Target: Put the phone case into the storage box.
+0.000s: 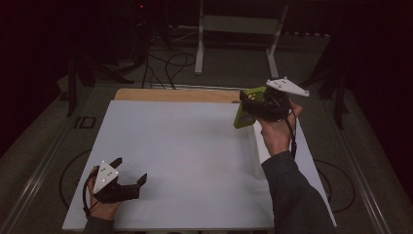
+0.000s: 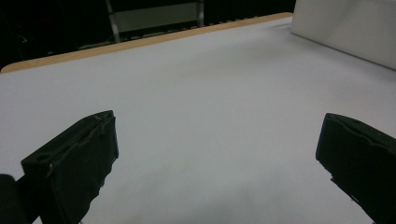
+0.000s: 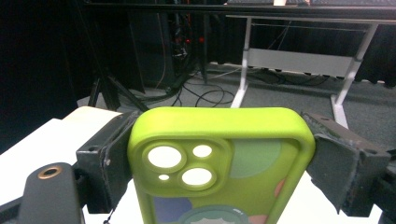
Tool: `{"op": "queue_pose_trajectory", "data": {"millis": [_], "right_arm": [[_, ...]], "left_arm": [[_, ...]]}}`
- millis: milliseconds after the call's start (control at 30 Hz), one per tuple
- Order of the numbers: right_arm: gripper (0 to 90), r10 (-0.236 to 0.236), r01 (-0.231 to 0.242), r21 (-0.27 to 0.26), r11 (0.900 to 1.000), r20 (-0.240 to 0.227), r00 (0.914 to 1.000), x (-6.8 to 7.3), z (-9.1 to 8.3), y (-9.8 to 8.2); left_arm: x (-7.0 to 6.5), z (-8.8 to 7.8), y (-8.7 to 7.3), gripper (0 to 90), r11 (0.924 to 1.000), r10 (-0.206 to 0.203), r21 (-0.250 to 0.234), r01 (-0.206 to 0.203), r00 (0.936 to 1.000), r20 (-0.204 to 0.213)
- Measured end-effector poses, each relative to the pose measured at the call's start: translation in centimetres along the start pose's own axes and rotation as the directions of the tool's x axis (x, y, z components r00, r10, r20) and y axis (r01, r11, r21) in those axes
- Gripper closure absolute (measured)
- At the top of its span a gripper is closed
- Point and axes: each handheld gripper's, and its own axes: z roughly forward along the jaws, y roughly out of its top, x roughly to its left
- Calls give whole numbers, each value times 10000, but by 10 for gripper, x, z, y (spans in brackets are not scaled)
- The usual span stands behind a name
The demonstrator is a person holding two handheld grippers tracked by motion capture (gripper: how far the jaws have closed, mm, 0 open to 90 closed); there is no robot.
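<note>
A lime-green phone case [image 3: 219, 163] with camera cut-outs and coloured shapes inside stands upright between the two black jaws of my right gripper [image 3: 219, 158], which is shut on its sides. In the high view the phone case [image 1: 245, 113] hangs above the table's far right part, held by my right gripper [image 1: 253, 108] in a raised hand. My left gripper [image 1: 130, 171] rests near the table's front left corner, jaws wide apart. In the left gripper view my left gripper [image 2: 217, 154] stands open over bare white surface.
The white table [image 1: 185, 146] has a wooden strip [image 1: 175, 94] along its far edge. A white box-like block [image 1: 256, 151] lies at the right side, under my right forearm. Beyond the table are a white metal frame [image 1: 238, 29], cables and dark stands.
</note>
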Motion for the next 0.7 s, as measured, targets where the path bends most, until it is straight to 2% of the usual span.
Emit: {"op": "queue_pose_trajectory", "data": {"millis": [700], "right_arm": [[158,226,-232,112,9997,559,9982,-19,8,1]], "left_arm": [[0,-1,0,0,10000,-15,-5,15,10000,-31]]}}
